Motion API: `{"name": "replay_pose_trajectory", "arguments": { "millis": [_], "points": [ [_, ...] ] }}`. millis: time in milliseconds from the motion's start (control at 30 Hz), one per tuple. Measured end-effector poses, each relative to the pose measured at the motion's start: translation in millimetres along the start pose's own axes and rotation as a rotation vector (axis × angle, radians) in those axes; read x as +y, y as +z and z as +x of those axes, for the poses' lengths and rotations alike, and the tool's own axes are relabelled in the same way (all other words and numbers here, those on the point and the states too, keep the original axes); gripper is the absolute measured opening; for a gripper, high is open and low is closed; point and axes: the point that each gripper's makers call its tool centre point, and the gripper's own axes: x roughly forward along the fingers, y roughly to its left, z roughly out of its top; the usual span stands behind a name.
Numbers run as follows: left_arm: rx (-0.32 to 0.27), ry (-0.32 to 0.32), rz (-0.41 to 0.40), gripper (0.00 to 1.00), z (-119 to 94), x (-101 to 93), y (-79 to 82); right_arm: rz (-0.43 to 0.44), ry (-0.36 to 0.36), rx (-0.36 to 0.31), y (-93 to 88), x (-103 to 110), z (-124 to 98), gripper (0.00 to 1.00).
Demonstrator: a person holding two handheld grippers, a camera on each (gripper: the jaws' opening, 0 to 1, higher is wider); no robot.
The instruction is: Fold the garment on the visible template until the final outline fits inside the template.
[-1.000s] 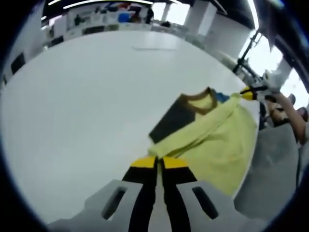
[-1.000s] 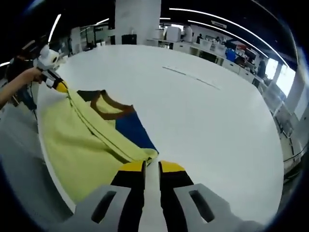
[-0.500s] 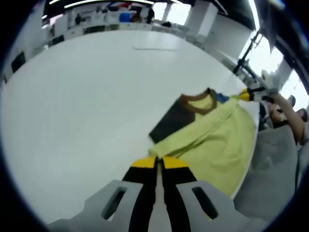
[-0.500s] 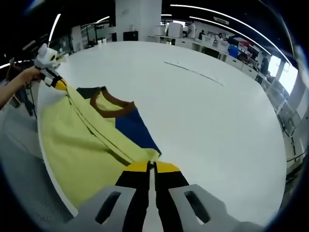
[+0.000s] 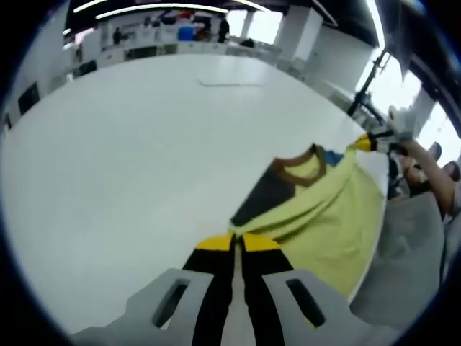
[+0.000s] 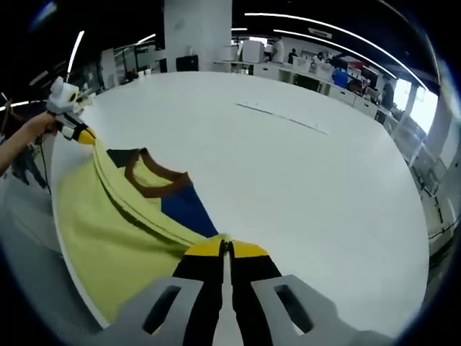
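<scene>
— Left gripper view: why is the left gripper point(image 5: 235, 243) pressed together at 6 o'clock?
— A corner of the yellow garment point(image 5: 328, 216) is pinched; the right gripper point(image 6: 225, 249) pinches the opposite corner, so the edge is stretched taut above the white table point(image 5: 122, 151) for folding.

The garment point(image 5: 317, 216) is a yellow-green shirt with a brown collar and darker panels beside it — one reads charcoal, the other blue point(image 6: 184, 209). It lies at the near edge of a white table point(image 5: 130, 158), part of it hanging over that edge. One yellow edge is raised off the surface and drawn into a taut ridge — running between two pinched corners, with long creases along it.
</scene>
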Motion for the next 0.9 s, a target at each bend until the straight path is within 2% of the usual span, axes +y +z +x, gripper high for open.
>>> {"name": "replay_pose_trajectory", "arguments": {
  "millis": [200,700,800,867,900],
  "points": [
    [0.002,-0.002,-0.028,0.0,4,5.5,-1.3,0.031,-0.001,0.0,2.2,-4,6,0.03],
    [-0.009,-0.014,-0.109,0.0,16,17.2,-5.1,0.114,0.002,0.026,-9.1,-9,22,0.03],
    [-0.026,-0.025,-0.167,0.0,19,19.7,-4.0,0.132,0.001,0.025,-9.8,-9,24,0.03],
    [-0.057,-0.039,-0.207,0.0,19,21.3,-0.4,0.155,0.003,0.013,-7.6,-9,24,0.03],
    [-0.084,-0.023,-0.228,0.0,18,25.6,2.8,0.159,0.002,0.006,-6.2,-10,24,0.03]
  ]
}}
